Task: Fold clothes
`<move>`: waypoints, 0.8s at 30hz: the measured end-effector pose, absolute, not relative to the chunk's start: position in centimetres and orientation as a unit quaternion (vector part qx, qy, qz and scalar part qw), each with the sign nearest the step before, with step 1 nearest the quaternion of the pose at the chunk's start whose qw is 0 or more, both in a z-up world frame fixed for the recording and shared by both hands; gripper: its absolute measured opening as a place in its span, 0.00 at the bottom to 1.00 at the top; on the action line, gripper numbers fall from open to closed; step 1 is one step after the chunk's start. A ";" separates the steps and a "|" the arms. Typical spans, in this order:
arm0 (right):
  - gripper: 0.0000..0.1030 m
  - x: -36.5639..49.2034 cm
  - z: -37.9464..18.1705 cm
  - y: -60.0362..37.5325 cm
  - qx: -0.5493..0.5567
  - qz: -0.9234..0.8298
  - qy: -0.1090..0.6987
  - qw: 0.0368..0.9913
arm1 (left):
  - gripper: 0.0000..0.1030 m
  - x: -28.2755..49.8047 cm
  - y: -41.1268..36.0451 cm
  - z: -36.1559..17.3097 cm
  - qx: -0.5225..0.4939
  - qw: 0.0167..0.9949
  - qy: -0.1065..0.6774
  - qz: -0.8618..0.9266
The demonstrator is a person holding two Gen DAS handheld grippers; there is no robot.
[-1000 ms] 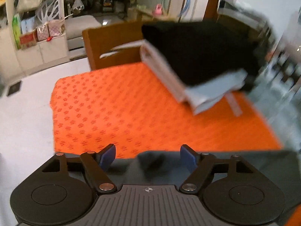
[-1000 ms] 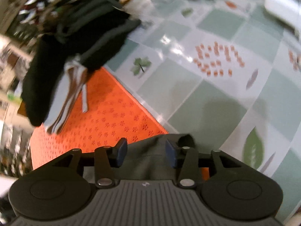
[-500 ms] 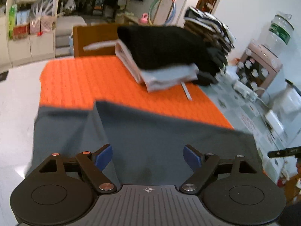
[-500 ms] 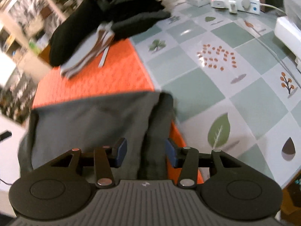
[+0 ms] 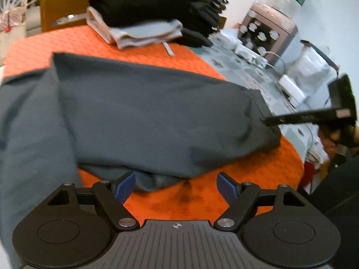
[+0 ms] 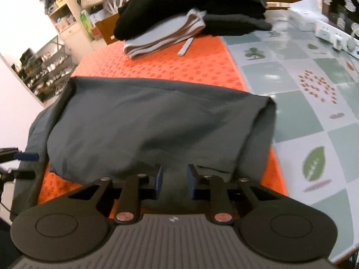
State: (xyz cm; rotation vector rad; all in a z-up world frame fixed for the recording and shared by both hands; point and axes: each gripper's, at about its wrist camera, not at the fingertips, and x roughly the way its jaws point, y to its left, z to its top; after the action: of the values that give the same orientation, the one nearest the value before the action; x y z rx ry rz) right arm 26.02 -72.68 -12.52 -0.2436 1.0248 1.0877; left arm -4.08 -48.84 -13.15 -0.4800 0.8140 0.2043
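Nearest me, the left gripper (image 5: pixel 176 185) hangs with its jaws spread wide and nothing between them, just short of the near hem of the grey garment (image 5: pixel 143 116). The right gripper (image 6: pixel 172 180) has its blue pads (image 6: pixel 158 178) drawn close together with grey cloth bunched in the gap; it looks pinched on the garment's near edge, though the blur leaves a little doubt.

The garment lies across the orange mat (image 6: pixel 179 65) on the bench (image 6: pixel 298 103), already doubled over once, its left part spilling off the mat's side and a loose flap rolled along the right edge. It looks like thin, soft fabric: light, limp, likely to sag and slide if held at one point only. I would take it by the two near corners, or along the folded edge, so it stays flat while being turned over.

Farther back sits a stack of folded clothes (image 6: pixel 193 6), dark pieces over a pale grey one, well apart from the garment.
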 end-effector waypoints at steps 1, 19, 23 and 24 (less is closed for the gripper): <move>0.22 26.0 -13.0 -72.1 -0.118 0.488 0.471 0.725 | 0.77 -3.8 -49.1 -13.6 -0.228 0.885 0.393 0.095; 0.04 27.5 -16.4 -70.8 -0.092 0.422 0.540 0.722 | 0.81 0.7 -48.5 -16.5 -0.219 0.899 0.373 0.063; 0.04 27.6 -16.4 -70.6 -0.092 0.420 0.540 0.723 | 0.83 2.0 -48.7 -17.2 -0.214 0.901 0.377 0.037; 0.04 27.6 -16.4 -70.6 -0.091 0.420 0.540 0.724 | 0.83 2.3 -48.9 -17.3 -0.212 0.900 0.379 0.027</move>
State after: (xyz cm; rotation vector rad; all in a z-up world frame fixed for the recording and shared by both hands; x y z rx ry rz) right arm 27.56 -70.58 -16.43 -0.2019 1.1921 0.9273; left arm 2.26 -48.94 -17.31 -0.4387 0.7851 0.0564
